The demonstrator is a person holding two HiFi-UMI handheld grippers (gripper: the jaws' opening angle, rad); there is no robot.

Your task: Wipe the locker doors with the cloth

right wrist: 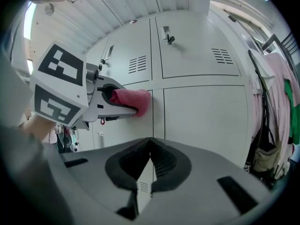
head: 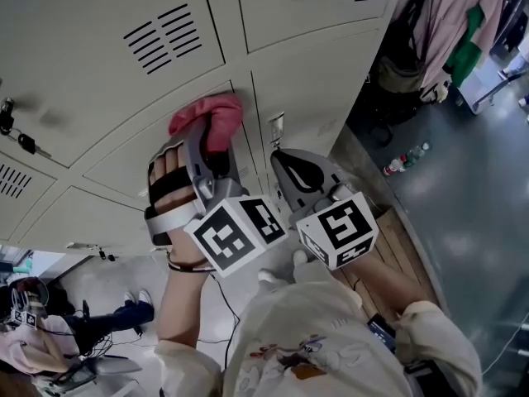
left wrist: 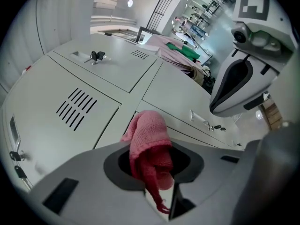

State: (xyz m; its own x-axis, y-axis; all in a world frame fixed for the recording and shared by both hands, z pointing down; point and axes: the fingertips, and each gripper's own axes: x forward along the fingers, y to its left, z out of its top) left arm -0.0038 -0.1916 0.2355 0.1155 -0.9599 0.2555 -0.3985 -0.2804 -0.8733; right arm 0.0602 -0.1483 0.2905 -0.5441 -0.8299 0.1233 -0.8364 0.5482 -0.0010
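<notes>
Currently the left tongs clamp a bunched pink cloth whose end touches the edge of a closed grey locker door, its contents hidden, while the right tongs hang just beside, tips together and empty.

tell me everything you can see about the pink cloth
The pink cloth looks like soft knitted or terry fabric, bunched into a rounded wad. The left gripper is shut on it, so one end bulges past its fingers and a thin frayed tail hangs back. Its front end seems pressed to a pale locker door near the seam between doors.
</notes>
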